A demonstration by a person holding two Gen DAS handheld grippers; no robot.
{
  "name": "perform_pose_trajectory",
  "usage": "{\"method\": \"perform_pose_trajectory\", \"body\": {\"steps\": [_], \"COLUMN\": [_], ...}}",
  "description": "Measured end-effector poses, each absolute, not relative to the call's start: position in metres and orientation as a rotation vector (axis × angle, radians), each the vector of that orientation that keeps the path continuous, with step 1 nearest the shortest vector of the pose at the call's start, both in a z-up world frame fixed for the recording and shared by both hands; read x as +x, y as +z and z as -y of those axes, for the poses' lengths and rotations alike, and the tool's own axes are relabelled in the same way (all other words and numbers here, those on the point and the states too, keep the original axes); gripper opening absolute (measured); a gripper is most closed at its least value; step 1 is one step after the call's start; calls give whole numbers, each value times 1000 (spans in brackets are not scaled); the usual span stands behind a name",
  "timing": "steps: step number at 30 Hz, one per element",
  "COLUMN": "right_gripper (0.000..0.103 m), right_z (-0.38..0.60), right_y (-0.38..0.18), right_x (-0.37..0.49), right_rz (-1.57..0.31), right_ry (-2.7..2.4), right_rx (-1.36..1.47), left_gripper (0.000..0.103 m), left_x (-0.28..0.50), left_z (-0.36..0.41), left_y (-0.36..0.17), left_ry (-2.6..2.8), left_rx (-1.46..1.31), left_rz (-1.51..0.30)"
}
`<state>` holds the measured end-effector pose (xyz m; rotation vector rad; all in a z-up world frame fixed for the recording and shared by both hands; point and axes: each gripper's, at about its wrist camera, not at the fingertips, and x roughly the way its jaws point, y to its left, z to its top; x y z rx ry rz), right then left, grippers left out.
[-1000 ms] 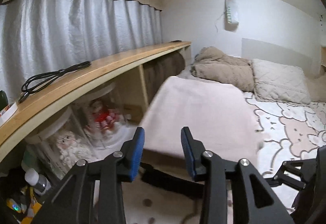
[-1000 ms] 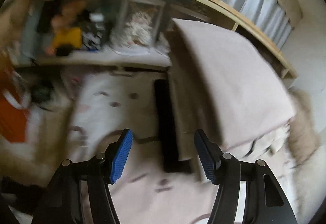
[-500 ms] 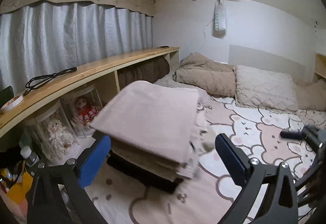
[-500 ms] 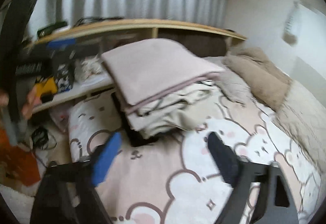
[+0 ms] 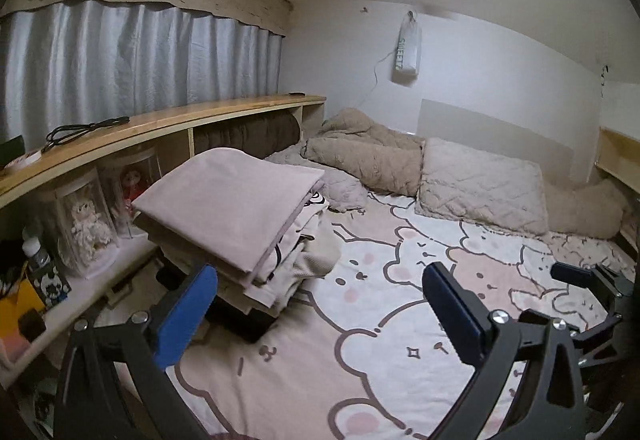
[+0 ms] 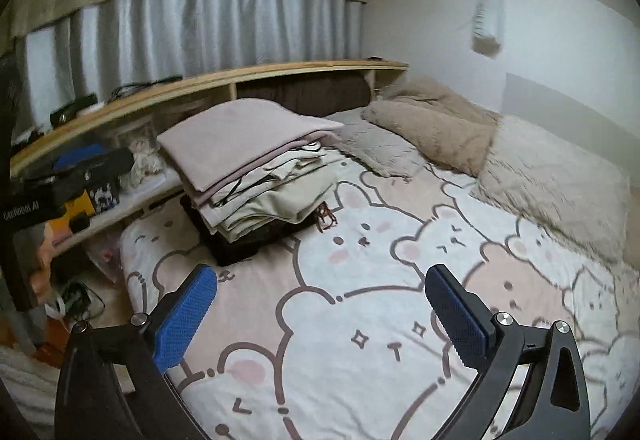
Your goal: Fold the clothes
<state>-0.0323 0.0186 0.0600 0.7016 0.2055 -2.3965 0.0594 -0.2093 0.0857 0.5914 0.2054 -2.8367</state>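
Left wrist view: the left tongs [image 5: 320, 310] stand spread wide and empty above the bear-print bed sheet [image 5: 400, 320]. The stack of folded clothes [image 5: 240, 216], topped by a pink folded piece [image 5: 228, 200], lies ahead and left of them, apart.

Right wrist view: the right tongs [image 6: 320, 312] are opening, nothing between them; the stack [image 6: 256, 168] lies ahead-left. Judged step: between garments; the next move calls for finding an unfolded piece, none visible here.

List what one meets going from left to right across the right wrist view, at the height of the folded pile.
Shelf → folded pile → brown blanket → quilted pillow.
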Motion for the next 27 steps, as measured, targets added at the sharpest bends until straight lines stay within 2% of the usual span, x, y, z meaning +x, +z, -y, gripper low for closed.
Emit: {"method": "perform_pose_trajectory", "body": {"steps": [7, 14, 27], "right_gripper": [103, 103, 103], "right_z": [-55, -84, -108], "right_y": [66, 62, 62], "right_x": [-9, 0, 10], "right_rz": [-262, -171, -172], "right_ry": [-2512, -2560, -2640], "right_rx": [613, 637, 659], "left_gripper": [103, 103, 103], "left_x": [73, 82, 91], "left_z": [194, 179, 170], "left_y": [75, 63, 60], "left_ry": [-2825, -2832, -2843], "left_rx": [630, 649, 643], "left_rz": [-233, -213, -204]}}
